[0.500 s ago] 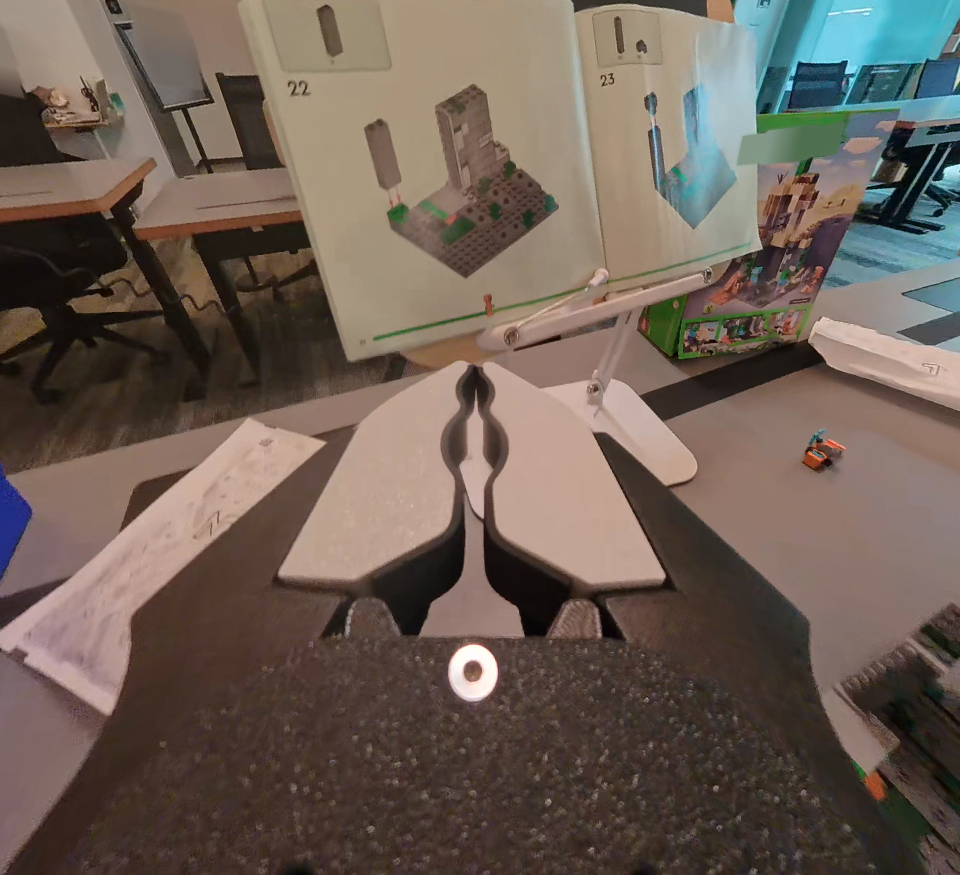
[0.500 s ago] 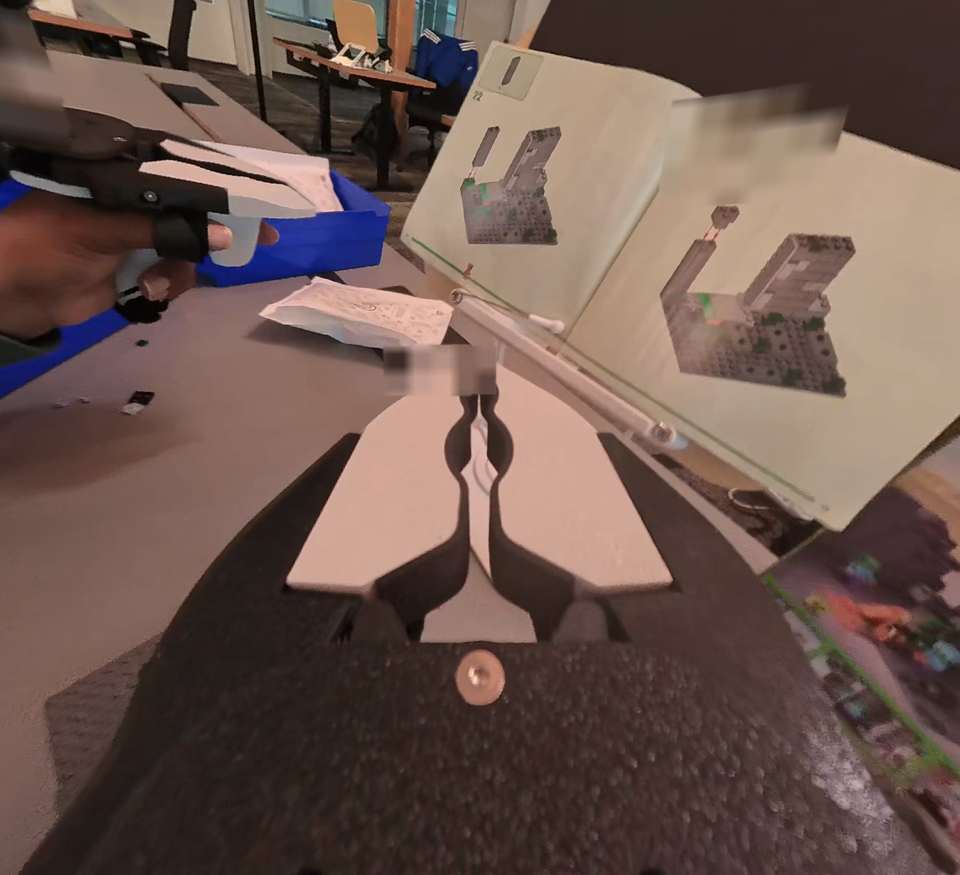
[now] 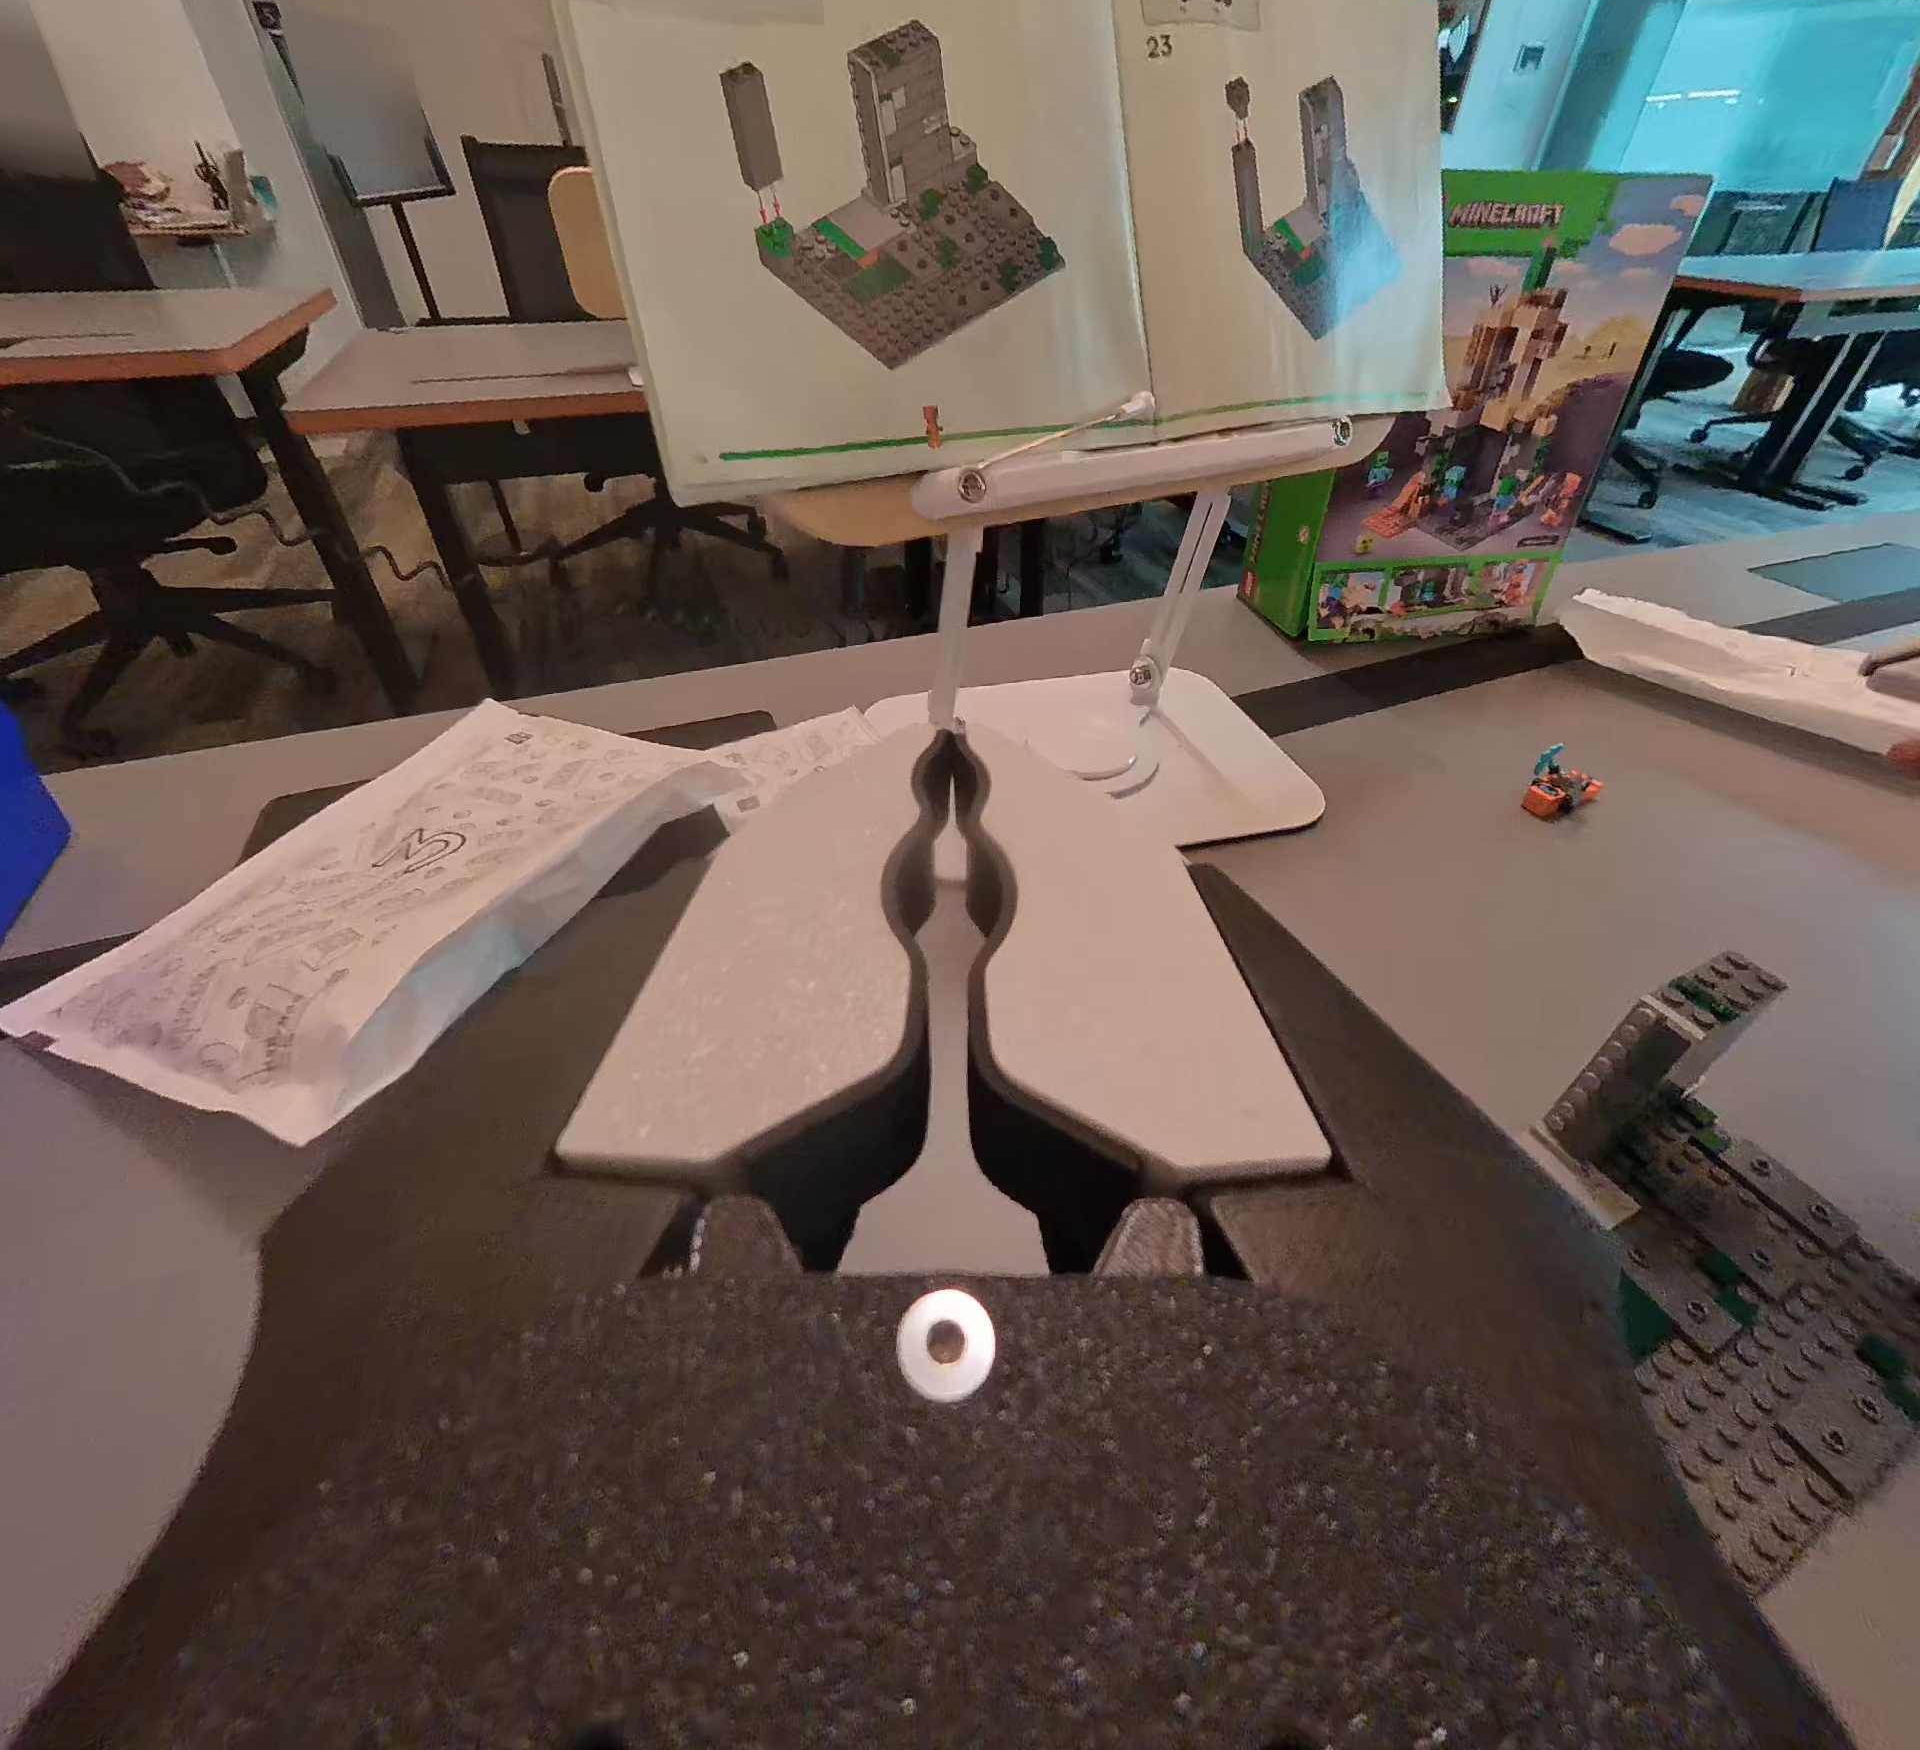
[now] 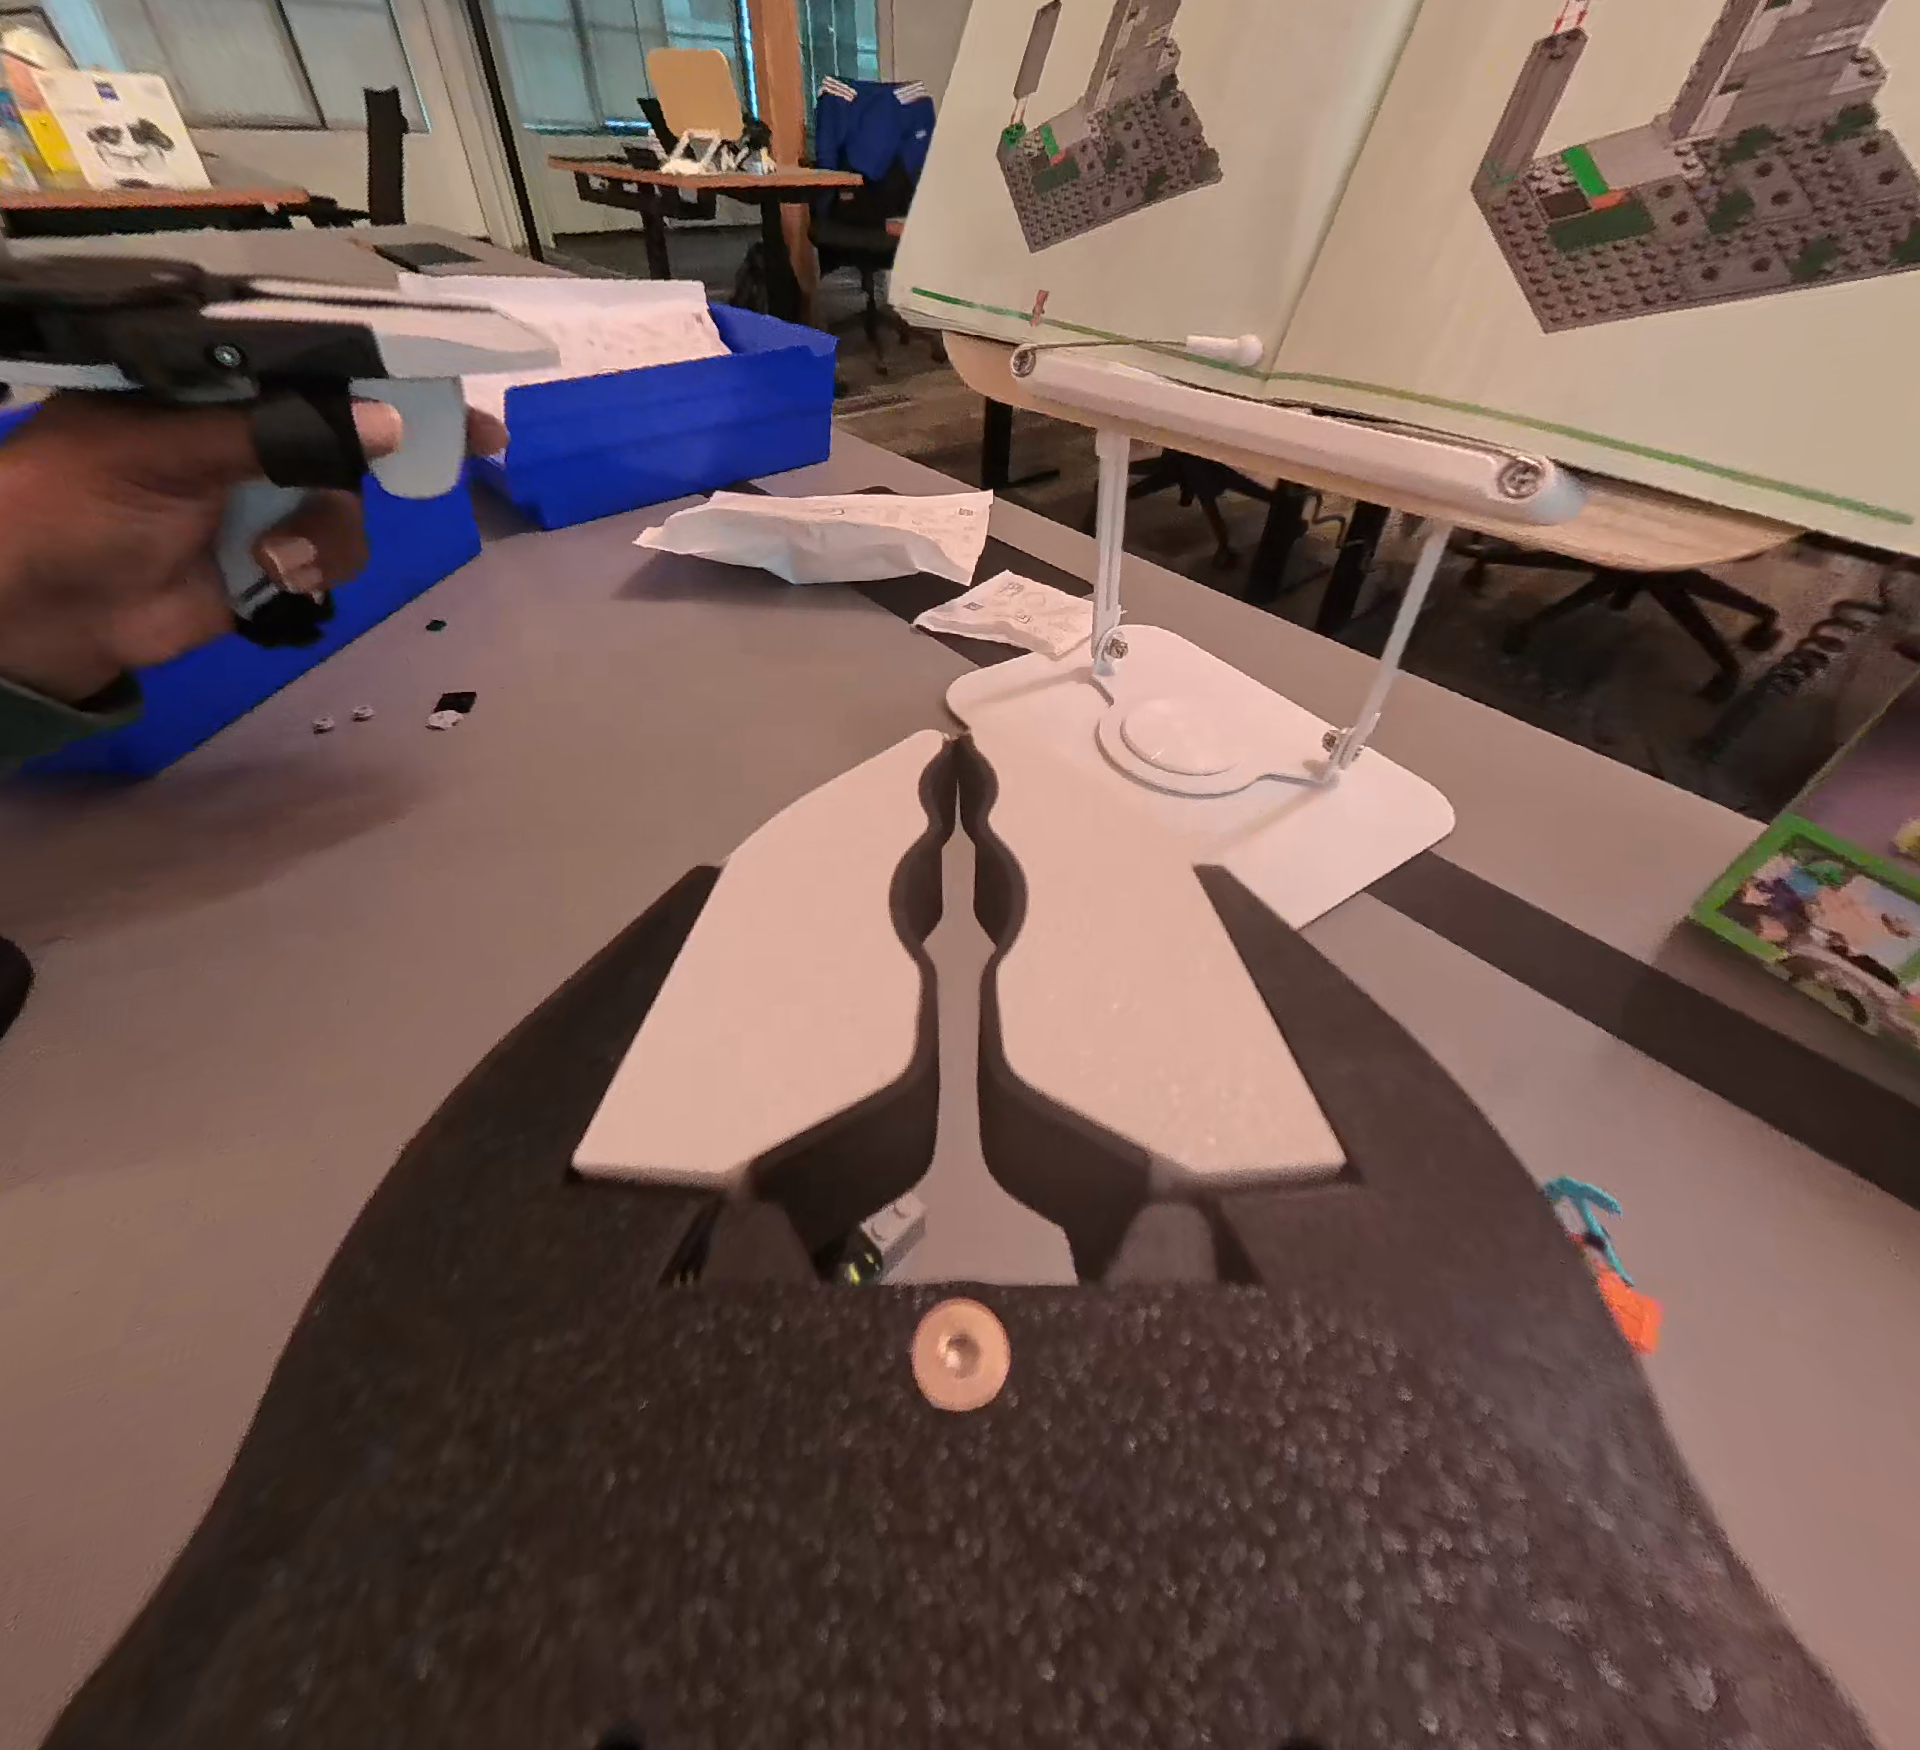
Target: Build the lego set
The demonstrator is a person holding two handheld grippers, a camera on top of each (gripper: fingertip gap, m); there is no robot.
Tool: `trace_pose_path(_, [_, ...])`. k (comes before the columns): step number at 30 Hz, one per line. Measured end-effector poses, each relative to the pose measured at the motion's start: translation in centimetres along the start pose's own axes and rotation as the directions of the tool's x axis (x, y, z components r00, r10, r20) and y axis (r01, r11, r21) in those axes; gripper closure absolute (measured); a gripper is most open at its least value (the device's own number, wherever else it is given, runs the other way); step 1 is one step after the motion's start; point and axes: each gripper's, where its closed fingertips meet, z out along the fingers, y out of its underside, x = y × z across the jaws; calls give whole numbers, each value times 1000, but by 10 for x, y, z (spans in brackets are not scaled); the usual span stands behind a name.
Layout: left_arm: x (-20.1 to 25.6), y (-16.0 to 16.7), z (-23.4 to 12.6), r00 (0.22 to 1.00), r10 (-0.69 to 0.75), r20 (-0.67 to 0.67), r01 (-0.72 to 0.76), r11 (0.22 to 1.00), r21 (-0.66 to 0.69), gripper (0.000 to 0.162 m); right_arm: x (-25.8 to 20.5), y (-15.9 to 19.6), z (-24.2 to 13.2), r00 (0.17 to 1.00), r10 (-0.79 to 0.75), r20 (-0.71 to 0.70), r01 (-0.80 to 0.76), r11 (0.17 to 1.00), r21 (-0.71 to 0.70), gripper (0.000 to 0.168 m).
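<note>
The left gripper [image 3: 951,750] hovers above the grey table [image 3: 1455,879] with its jaws pressed together at the tips and nothing between them; the right gripper [image 4: 954,750] is likewise closed on nothing, its tips just short of the white base of the book stand [image 4: 1226,796]. The partly built lego model [image 3: 1745,1264], a grey studded plate with a low wall and green pieces, lies at the right edge of the left wrist view, near that gripper's body; open table lies between it and the small orange and teal figure [image 3: 1555,788] farther out. The stand holds the open instruction booklet [image 3: 914,246] over the far edge of the table and blocks the way straight ahead of both grippers; the green set box [image 3: 1475,422] stands just right of it. A printed paper bag [image 3: 343,921] lies left of the left gripper, touching its dark body in the view; another crumpled bag [image 4: 831,537] lies beyond, close to the blue bins [image 4: 665,422] along the left side. A few tiny loose pieces [image 4: 395,713] lie on bare table before the bins; the broad grey stretch left of the right gripper is free.
</note>
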Motion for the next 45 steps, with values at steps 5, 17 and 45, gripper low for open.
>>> trace_pose_path(5, [14,25,8,1000,25,2,-25,999,-31,162,13,-1,-10,999,-9,-45,10,1000,24,168])
trace_pose_path(17, [15,38,11,999,50,0,-50,998,-43,162,6,23,5,998,54,33,-54,998,12,168])
trace_pose_path(45, [-72,-136,181,983,27,181,-31,999,18,162,6,26,0,996,73,55,-70,996,-55,167])
